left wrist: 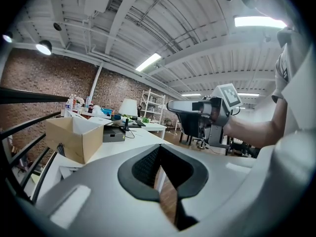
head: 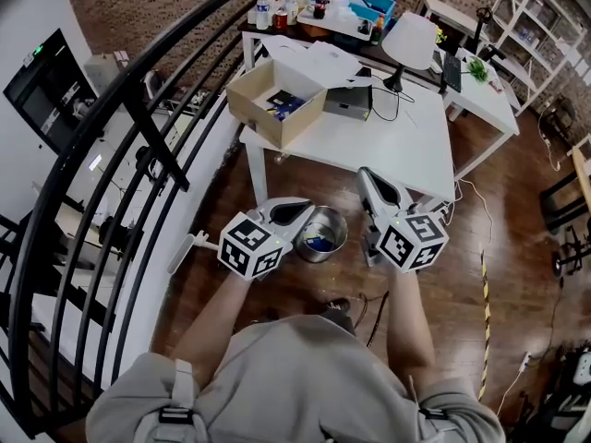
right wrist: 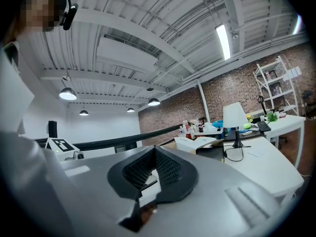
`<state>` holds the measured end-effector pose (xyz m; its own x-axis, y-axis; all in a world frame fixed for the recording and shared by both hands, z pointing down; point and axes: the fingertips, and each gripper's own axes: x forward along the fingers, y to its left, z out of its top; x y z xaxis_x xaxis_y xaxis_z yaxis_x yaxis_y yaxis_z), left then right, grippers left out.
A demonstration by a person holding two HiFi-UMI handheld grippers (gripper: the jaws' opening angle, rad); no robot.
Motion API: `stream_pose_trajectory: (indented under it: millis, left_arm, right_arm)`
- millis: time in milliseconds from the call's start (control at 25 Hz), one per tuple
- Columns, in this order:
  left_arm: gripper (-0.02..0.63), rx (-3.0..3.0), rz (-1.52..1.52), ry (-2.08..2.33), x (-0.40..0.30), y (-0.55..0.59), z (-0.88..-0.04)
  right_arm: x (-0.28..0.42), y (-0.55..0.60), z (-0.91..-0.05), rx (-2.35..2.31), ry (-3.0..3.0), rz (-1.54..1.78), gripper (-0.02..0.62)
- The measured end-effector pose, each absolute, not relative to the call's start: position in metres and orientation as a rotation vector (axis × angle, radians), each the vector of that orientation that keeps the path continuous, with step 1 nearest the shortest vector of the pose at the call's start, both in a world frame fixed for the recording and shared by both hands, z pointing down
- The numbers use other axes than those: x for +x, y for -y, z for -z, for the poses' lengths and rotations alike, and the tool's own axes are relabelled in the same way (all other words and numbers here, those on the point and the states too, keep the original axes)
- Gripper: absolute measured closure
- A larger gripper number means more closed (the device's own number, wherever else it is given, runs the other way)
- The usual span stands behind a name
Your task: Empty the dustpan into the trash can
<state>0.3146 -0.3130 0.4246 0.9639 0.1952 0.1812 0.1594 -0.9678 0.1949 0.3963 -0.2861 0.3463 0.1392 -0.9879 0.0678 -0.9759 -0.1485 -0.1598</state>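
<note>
Pressing shut on nothing, the left tool (left wrist: 159, 148) and the right tool (right wrist: 154, 150) were held apart and about level above the floor (head: 462, 275), so no load was carried by either. Between them, just before the white surface (head: 397, 146), the metal trash can (head: 321, 233) was set upright, within reach from both sides, something blue lying inside. A white handled object (head: 189, 249) by the railing (head: 138, 109) was judged possibly the dustpan; that could not be settled.
</note>
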Motion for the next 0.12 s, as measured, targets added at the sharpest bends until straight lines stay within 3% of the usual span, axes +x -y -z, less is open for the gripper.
stream_pose_trajectory:
  millis: [120]
  left_arm:
    - [0.6,2.929,-0.301,-0.275,0.3129,0.3104,-0.4247]
  right_arm:
    - [0.3943,0.2852,-0.3449,-2.307,-1.996,0.241,0.595]
